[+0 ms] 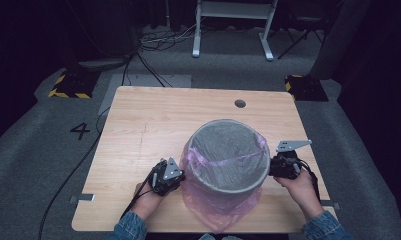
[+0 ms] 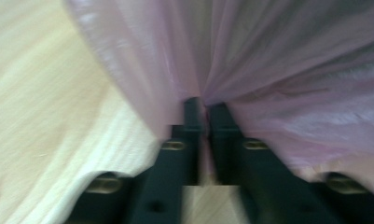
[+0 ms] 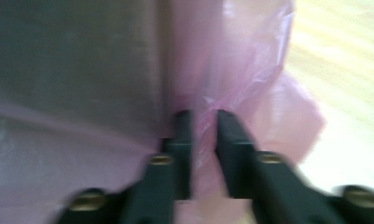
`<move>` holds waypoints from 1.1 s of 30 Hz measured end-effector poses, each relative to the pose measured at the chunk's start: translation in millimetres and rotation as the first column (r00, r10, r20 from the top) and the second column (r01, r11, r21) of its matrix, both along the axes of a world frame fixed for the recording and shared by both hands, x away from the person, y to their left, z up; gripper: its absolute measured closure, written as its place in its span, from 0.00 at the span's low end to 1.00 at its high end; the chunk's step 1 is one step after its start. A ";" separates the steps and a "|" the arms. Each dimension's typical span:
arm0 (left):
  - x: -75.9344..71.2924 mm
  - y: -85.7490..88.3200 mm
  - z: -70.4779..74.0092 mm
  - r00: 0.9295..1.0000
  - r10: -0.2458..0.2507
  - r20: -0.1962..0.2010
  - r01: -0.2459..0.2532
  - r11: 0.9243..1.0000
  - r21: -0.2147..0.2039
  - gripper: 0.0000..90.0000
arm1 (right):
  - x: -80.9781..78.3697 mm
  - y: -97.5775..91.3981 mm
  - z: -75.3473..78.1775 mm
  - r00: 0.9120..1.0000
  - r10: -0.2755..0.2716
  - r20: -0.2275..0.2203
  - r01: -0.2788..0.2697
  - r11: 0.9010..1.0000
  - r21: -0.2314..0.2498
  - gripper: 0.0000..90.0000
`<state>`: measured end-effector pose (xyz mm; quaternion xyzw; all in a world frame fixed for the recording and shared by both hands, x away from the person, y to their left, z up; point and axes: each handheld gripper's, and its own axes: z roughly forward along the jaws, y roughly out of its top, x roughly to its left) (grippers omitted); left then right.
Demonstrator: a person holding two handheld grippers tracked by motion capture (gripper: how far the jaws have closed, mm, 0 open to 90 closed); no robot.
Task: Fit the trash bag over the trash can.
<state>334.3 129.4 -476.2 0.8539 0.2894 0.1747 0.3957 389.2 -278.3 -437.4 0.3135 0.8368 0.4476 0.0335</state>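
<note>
Bag: a thin pink plastic bag (image 1: 223,197) drawn up around a grey bin (image 1: 228,150); its top edge lies below the bin's rim and its loose lower part spreads on the table toward the person.
Bin: round, grey, standing upright on the near-centre of the wooden table (image 1: 148,125), open mouth upward.
Left gripper: the left gripper (image 1: 175,179) sits at the bin's left side; in the left gripper view its jaws stand narrowly apart with a fold of the pink film (image 2: 203,95) gathered between the tips. Whether the pads press the film cannot be told.
Right gripper: the right gripper (image 1: 272,167) sits at the bin's right side; in the right gripper view a strip of film (image 3: 204,121) runs through the gap between its jaws, which are slightly parted; grip unclear.
Hands: both hold the grippers from the near table edge, denim sleeves below.
Table: a round hole (image 1: 240,103) near its far edge.
</note>
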 end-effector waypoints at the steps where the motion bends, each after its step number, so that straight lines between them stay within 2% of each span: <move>1: -1.3 4.2 2.1 1.000 0.013 0.011 -0.013 1.000 -0.014 0.67 | -0.8 -3.6 2.9 1.000 -0.014 0.024 0.013 1.000 0.012 0.67; 4: -6.2 18.9 10.3 0.999 0.030 0.037 -0.027 0.997 -0.066 0.56 | -5.0 -15.3 16.8 0.993 -0.038 0.110 0.034 0.999 0.039 0.57; 6: -9.5 27.8 14.7 0.998 0.044 0.047 -0.039 0.994 -0.100 0.54 | -7.0 -21.4 27.6 0.990 -0.040 0.133 0.034 0.998 0.050 0.52; 8: -12.7 35.1 17.1 0.996 0.070 0.059 -0.064 0.993 -0.102 0.53 | -9.4 -26.0 38.9 0.985 -0.052 0.162 0.045 0.998 0.048 0.49; 11: -14.6 45.5 16.1 0.992 0.110 0.065 -0.104 0.991 -0.086 0.52 | -13.9 -31.5 55.1 0.974 -0.065 0.219 0.057 0.997 0.043 0.51; 14: -13.1 56.3 11.7 0.986 0.158 0.049 -0.155 0.986 -0.058 0.52 | -15.8 -33.6 68.6 0.981 -0.081 0.179 0.070 0.995 0.068 0.50; 15: -12.6 59.6 10.0 0.984 0.173 0.050 -0.171 0.984 -0.046 0.52 | -17.1 -33.3 73.8 0.979 -0.083 0.186 0.071 0.995 0.069 0.50; 18: -11.1 68.3 5.0 0.978 0.203 0.040 -0.202 0.979 -0.025 0.52 | -21.9 -27.6 90.1 0.967 -0.081 0.243 0.071 0.996 0.050 0.45; 22: -9.5 75.3 -0.6 0.974 0.224 0.031 -0.224 0.975 -0.008 0.52 | -24.5 -17.4 111.2 0.953 -0.041 0.300 0.027 0.998 0.053 0.44; 25: -9.5 78.6 -4.0 0.973 0.228 0.027 -0.229 0.973 0.017 0.52 | -21.8 -9.3 124.3 0.950 0.008 0.311 -0.025 0.998 0.052 0.42; 29: -9.3 82.8 -8.3 0.969 0.245 0.021 -0.245 0.969 0.035 0.52 | -17.5 1.7 138.7 0.949 0.023 0.315 -0.035 0.999 0.033 0.41; 33: -6.2 88.6 -13.2 0.967 0.255 0.016 -0.255 0.966 0.047 0.51 | -14.8 15.6 149.6 0.941 0.055 0.333 -0.070 0.997 0.031 0.40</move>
